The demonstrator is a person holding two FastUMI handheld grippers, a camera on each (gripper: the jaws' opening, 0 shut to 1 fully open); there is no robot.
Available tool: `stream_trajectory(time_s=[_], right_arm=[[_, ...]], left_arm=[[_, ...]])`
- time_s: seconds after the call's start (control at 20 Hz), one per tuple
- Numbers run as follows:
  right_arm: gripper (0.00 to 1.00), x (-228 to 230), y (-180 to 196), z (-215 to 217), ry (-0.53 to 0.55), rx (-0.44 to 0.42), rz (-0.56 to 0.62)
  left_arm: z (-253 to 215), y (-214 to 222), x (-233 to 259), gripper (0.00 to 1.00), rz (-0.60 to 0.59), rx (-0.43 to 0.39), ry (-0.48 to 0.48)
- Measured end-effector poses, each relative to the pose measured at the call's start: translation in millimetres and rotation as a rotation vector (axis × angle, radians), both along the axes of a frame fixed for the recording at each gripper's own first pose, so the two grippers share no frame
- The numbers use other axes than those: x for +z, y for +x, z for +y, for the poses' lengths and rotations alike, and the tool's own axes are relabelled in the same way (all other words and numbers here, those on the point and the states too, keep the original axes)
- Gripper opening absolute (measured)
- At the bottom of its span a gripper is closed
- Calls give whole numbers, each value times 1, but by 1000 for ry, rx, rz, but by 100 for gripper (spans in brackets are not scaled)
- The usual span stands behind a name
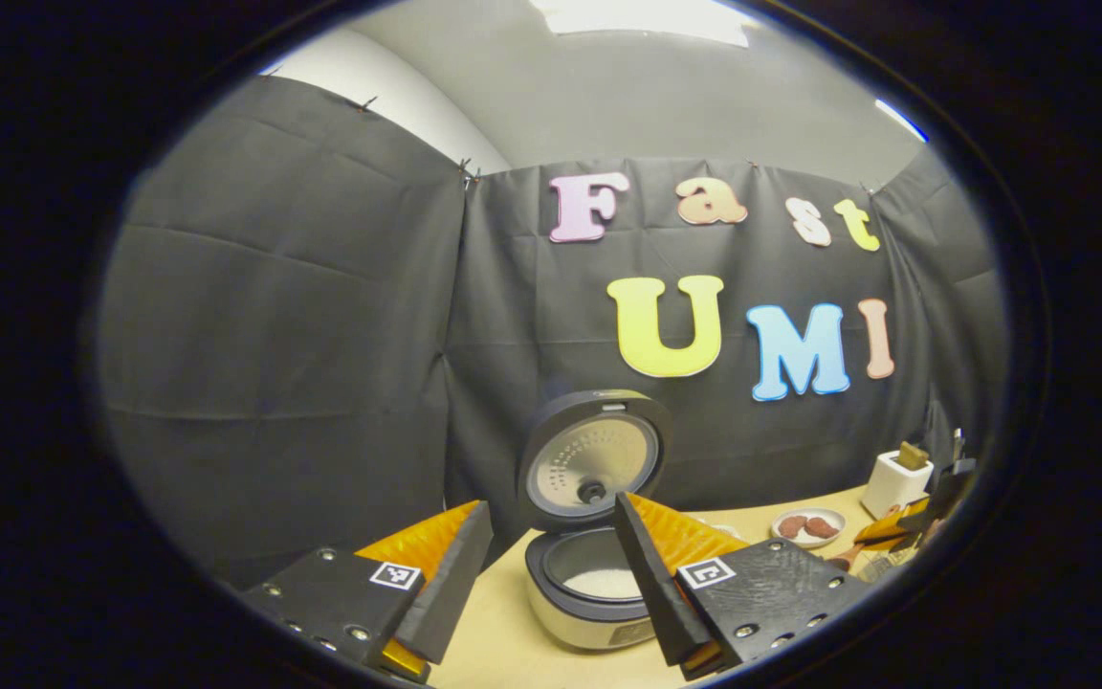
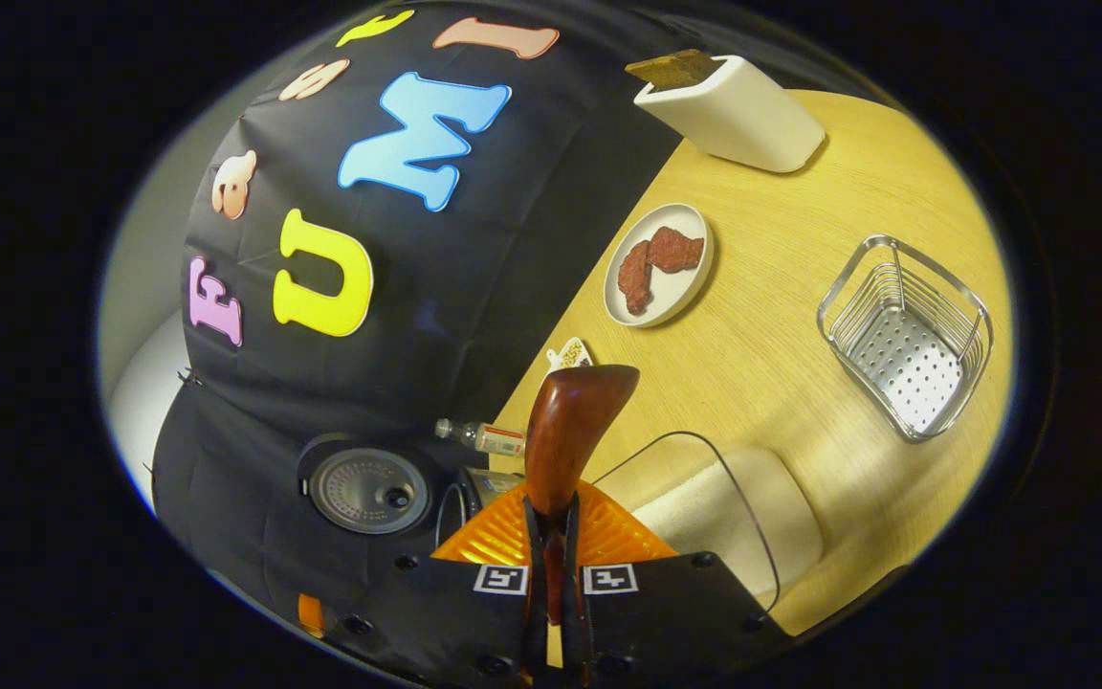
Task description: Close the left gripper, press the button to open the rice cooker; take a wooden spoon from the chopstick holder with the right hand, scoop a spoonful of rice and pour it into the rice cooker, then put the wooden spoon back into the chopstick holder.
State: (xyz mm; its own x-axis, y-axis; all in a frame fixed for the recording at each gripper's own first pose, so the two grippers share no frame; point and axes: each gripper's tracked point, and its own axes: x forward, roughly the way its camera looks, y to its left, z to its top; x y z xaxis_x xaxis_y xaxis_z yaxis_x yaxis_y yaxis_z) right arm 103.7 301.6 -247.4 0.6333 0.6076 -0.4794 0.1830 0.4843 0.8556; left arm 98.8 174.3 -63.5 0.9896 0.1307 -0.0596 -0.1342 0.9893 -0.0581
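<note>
The rice cooker [image 1: 589, 612] stands with its lid [image 1: 594, 459] raised, and white rice lies in its pot [image 1: 604, 581]. My left gripper [image 1: 551, 584] hangs in front of it, open, with nothing between its fingers. My right gripper [image 2: 551, 550] is shut on the handle of the wooden spoon [image 2: 575, 416], whose brown bowl points forward with no rice showing on it. Just right of the spoon sits a clear container of rice [image 2: 723, 512]. The wire chopstick holder [image 2: 905, 335] stands empty on the table. The cooker's lid [image 2: 369, 490] shows at lower left in the right gripper view.
A plate with red-brown pieces [image 2: 661, 263] and a white box with a brown slice in it [image 2: 733, 110] stand on the wooden table [image 2: 781, 383]. A small bottle [image 2: 484, 437] and a small dish [image 2: 568, 354] sit by the wall. The right gripper [image 1: 924, 517] shows at far right.
</note>
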Motion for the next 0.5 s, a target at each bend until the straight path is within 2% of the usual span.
stream_trajectory(time_s=[0.2, 0.45, 0.5], right_arm=[[7, 31, 12, 20, 34, 5, -41], [7, 74, 26, 66, 86, 47, -113], [3, 79, 28, 77, 87, 60, -125]], left_arm=[[8, -3, 0, 82, -8, 10, -8], [27, -11, -8, 81, 2, 38, -11], [31, -12, -9, 81, 4, 44, -11]])
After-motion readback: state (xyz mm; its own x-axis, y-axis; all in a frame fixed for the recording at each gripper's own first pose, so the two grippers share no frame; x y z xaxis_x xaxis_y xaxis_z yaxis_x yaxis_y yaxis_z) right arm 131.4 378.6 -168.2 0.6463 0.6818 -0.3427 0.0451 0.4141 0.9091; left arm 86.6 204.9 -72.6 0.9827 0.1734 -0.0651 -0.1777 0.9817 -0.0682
